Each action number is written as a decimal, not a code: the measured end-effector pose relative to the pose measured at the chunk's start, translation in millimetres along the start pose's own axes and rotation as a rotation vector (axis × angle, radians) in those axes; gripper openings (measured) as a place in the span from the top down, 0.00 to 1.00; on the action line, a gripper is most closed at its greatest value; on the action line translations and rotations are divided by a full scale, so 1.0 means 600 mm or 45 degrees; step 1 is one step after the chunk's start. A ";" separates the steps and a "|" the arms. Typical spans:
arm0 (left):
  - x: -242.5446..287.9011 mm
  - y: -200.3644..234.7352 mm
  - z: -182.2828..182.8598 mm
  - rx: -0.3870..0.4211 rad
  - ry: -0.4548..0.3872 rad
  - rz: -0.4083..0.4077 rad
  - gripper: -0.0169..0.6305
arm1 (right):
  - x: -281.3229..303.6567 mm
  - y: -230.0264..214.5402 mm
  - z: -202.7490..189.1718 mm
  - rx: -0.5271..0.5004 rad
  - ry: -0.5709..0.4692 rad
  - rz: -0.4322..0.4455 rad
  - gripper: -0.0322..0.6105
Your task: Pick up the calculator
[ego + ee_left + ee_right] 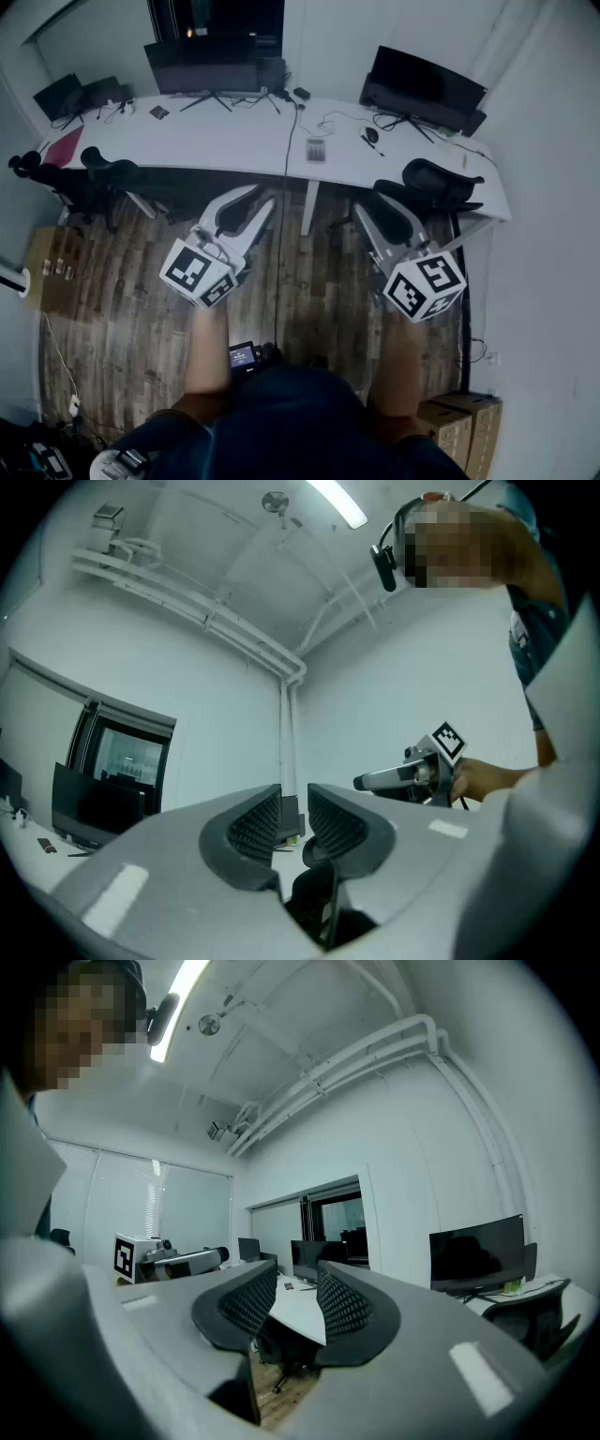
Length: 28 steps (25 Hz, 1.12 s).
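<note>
The calculator (pixel 316 149), a small grey slab with a display, lies flat on the long white desk (pixel 225 141), near its middle. Both grippers hang over the wooden floor, well short of the desk and apart from the calculator. My left gripper (pixel 261 194) points at the desk; its jaws (pixel 293 803) stand nearly together with nothing between them. My right gripper (pixel 380 202) is level beside it, its jaws (pixel 298 1283) likewise close together and empty. Each gripper shows in the other's view: the right gripper (pixel 412 772), the left gripper (pixel 178 1260).
Two black monitors (pixel 206 64) (pixel 427 84) stand at the back of the desk, with a mouse (pixel 372 134) and cables near the calculator. Black office chairs (pixel 112 178) (pixel 436 187) sit in front of the desk. Cardboard boxes (pixel 459 422) (pixel 56 267) flank the floor.
</note>
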<state>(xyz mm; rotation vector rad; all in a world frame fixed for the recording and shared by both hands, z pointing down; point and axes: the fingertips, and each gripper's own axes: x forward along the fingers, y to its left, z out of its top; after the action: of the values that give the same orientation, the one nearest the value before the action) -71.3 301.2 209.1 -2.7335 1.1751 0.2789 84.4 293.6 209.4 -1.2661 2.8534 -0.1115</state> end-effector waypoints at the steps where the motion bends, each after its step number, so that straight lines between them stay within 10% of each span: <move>1: -0.001 0.002 0.000 -0.002 0.000 -0.002 0.84 | 0.002 0.002 -0.001 0.000 0.002 -0.002 0.73; 28: 0.009 0.106 -0.052 -0.089 -0.002 -0.073 0.84 | 0.109 0.007 -0.026 0.091 0.005 -0.060 0.72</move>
<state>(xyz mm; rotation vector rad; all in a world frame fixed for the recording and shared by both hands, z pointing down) -110.8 247.2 234.0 -2.8210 1.1049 0.3205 36.8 248.9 225.6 -1.3212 2.7962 -0.2144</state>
